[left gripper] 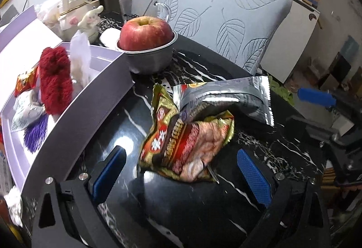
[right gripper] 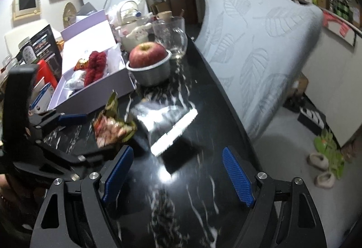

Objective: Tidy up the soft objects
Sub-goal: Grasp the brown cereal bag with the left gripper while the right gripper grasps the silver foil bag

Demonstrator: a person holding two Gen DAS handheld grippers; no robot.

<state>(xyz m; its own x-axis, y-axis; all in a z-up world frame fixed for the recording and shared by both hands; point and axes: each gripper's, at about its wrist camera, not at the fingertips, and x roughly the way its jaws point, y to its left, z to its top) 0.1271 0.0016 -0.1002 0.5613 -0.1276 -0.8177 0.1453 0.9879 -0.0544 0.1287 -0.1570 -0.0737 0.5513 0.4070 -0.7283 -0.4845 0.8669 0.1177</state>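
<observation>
A red and gold snack packet (left gripper: 185, 141) lies on the black marble table (left gripper: 126, 126), with a silver packet (left gripper: 228, 98) resting on its far end. My left gripper (left gripper: 181, 175) is open, its blue pads on either side of the near end of the red packet. A lilac box (left gripper: 95, 98) at left holds red yarn (left gripper: 55, 80), a purple tassel (left gripper: 36, 135) and small packets. My right gripper (right gripper: 178, 175) is open and empty over the table, just short of the silver packet (right gripper: 165, 123). The red packet (right gripper: 113, 126) and the left gripper's finger (right gripper: 72, 118) show at left.
A red apple (left gripper: 144, 33) sits in a metal bowl (left gripper: 151, 60) behind the packets. A glass jug (left gripper: 140, 6) and white figurines (left gripper: 74, 12) stand at the back. A grey leaf-patterned chair back (left gripper: 221, 19) borders the table's far right edge.
</observation>
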